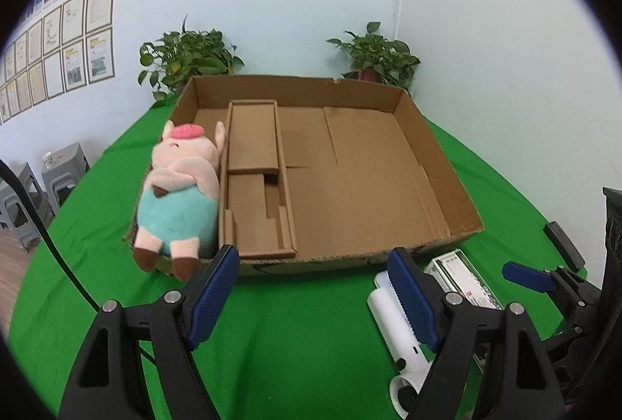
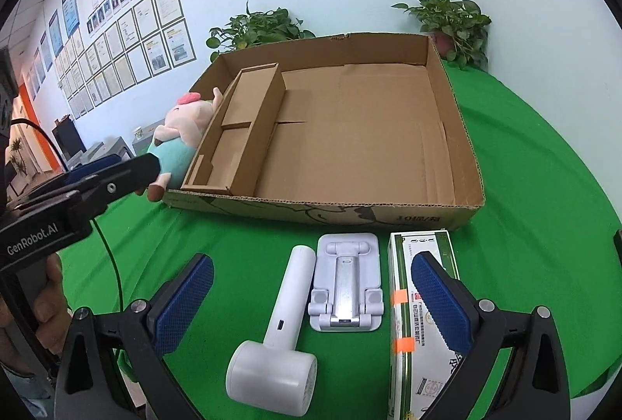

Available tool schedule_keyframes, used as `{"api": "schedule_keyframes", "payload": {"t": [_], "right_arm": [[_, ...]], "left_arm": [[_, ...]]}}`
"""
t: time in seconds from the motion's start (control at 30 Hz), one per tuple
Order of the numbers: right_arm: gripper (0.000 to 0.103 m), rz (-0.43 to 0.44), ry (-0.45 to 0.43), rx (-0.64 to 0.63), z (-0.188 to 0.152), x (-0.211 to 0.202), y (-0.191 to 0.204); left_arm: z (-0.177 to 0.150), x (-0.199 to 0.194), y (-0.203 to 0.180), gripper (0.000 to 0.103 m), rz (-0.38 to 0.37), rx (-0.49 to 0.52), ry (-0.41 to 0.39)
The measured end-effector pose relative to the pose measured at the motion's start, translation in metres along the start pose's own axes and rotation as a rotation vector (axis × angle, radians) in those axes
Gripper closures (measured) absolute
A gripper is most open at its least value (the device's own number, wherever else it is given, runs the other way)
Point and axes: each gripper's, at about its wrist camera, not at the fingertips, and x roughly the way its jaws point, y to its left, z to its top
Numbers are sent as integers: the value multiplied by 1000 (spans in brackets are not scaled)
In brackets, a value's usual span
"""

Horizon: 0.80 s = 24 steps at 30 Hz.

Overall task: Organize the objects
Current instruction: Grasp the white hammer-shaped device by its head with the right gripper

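Note:
A shallow cardboard box point(image 1: 439, 163) point(image 2: 388, 214) with a cardboard divider insert stands on the green cloth. A plush pig point(image 1: 179, 194) point(image 2: 182, 132) lies along its left strip, feet hanging over the front left corner. On the cloth before the box lie a white handheld fan point(image 2: 280, 338) point(image 1: 392, 334), a white folding phone stand point(image 2: 344, 287) and a green-and-white carton point(image 2: 420, 322) point(image 1: 462, 280). My left gripper point(image 1: 311, 264) point(image 2: 128, 165) is open in front of the box, near the pig's feet. My right gripper point(image 2: 311, 272) point(image 1: 544, 256) is open above these three items, holding nothing.
Two potted plants point(image 1: 186, 58) point(image 1: 377, 54) stand behind the box against the wall. Grey stools point(image 1: 58, 171) stand off the table's left side. A black cable point(image 1: 46, 237) trails from the left gripper. The box's wide right section point(image 2: 361, 132) holds nothing.

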Motion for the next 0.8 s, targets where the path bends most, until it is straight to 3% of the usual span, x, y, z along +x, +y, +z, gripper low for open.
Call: {"api": "schedule_keyframes", "payload": {"t": [0.23, 0.63, 0.8], "right_arm": [[1, 12, 37, -42, -15, 3, 7], [1, 48, 144, -66, -49, 22, 16], [4, 55, 172, -88, -57, 31, 21]], "left_arm": [[-18, 18, 1, 24, -63, -38, 85], [-41, 51, 5, 24, -235, -148, 237], [-48, 64, -3, 24, -284, -147, 295]]}}
